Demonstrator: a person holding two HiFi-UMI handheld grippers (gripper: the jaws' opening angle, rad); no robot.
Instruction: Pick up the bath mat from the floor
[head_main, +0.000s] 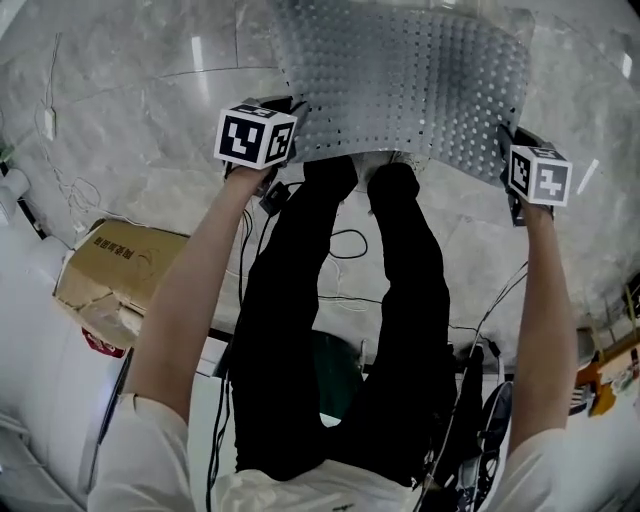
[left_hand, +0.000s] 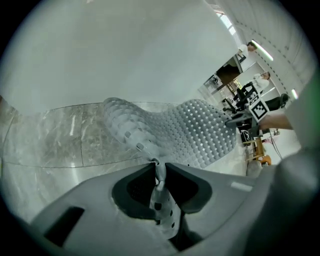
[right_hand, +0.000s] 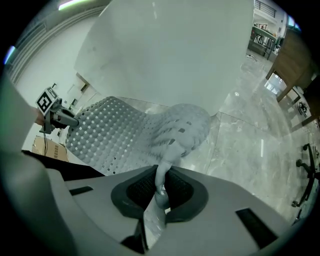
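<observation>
A grey, perforated rubber bath mat (head_main: 410, 85) hangs stretched between my two grippers, above the marble floor (head_main: 130, 100). My left gripper (head_main: 290, 125) is shut on the mat's near left corner; in the left gripper view the mat's edge (left_hand: 159, 187) is pinched between the jaws. At the mat's near right corner my right gripper (head_main: 508, 155) is shut too, with the mat's edge (right_hand: 162, 185) squeezed between its pads. The rest of the mat (left_hand: 190, 130) sags away from both grips (right_hand: 130, 135).
A person's black-trousered legs (head_main: 340, 330) stand just below the mat. A cardboard box (head_main: 115, 270) lies at the left. Cables (head_main: 345, 240) trail over the floor near the feet. A white wall (left_hand: 125, 50) rises beyond the mat. Furniture (right_hand: 285, 60) stands at the far right.
</observation>
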